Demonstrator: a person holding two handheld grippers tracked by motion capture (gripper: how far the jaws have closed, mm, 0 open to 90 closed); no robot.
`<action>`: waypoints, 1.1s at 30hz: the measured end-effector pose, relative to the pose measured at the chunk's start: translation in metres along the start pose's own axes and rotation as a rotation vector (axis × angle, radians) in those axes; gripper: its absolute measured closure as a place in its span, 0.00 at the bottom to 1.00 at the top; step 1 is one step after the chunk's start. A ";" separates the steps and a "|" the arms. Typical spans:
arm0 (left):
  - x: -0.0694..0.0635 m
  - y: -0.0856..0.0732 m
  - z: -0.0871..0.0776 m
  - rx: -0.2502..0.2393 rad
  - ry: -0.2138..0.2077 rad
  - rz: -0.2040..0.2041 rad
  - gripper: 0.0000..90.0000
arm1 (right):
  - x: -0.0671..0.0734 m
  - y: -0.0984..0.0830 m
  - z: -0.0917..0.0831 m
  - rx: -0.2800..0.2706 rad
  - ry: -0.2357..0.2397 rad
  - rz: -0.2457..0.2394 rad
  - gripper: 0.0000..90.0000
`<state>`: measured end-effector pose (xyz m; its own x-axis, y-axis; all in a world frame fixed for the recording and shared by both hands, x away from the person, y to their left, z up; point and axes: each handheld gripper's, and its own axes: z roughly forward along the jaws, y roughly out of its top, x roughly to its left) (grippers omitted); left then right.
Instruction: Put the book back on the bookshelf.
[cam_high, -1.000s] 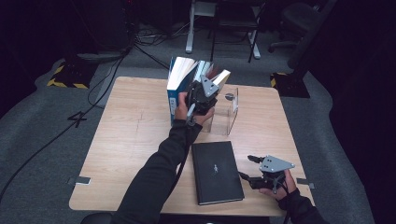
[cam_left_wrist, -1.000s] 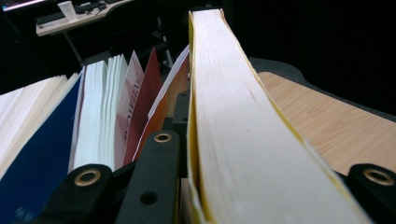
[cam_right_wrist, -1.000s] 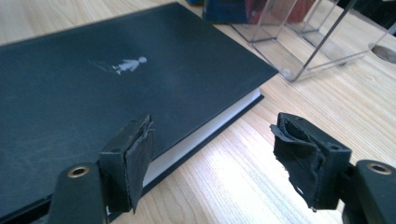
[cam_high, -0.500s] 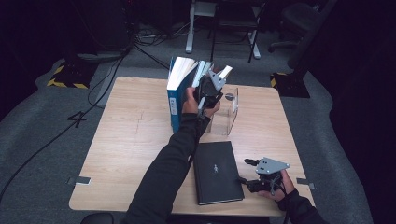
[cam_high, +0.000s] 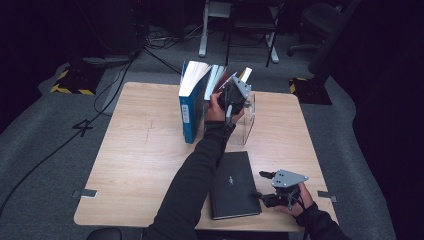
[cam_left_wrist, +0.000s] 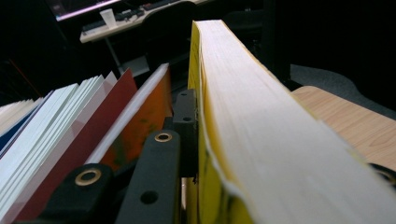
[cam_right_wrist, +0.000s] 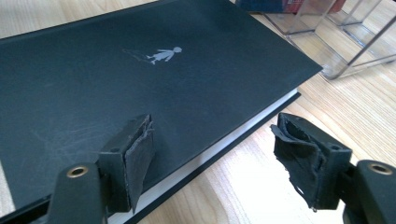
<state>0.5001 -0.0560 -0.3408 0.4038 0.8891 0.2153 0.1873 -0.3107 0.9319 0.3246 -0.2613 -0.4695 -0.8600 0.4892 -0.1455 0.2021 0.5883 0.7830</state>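
Carrying yellow book (cam_left_wrist: 261, 140) toward table's far edge row | left gripper (cam_high: 234, 96) clamped on it, shifted rightward | right gripper (cam_right_wrist: 212, 154) gaping beside black book (cam_right_wrist: 140, 84)

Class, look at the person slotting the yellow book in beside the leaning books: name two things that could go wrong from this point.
1. The left tool is shut on the yellow book near one edge, so the thick book could twist or slip out.
2. The neighbouring books lean rather than stand upright; pushing in beside the orange book might topple the row.
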 end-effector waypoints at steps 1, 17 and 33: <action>0.001 0.000 0.000 -0.002 -0.001 -0.013 0.82 | 0.000 0.000 0.000 0.001 0.000 -0.002 0.32; -0.002 -0.032 0.006 -0.011 0.043 -0.051 0.81 | 0.004 0.003 0.002 0.002 -0.003 -0.021 0.33; 0.012 -0.041 -0.027 -0.021 -0.046 0.004 0.71 | 0.003 0.003 -0.001 0.012 -0.009 -0.029 0.34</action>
<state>0.4730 -0.0237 -0.3683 0.4454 0.8714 0.2054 0.1669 -0.3062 0.9372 0.3221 -0.2585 -0.4675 -0.8612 0.4776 -0.1739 0.1827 0.6102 0.7709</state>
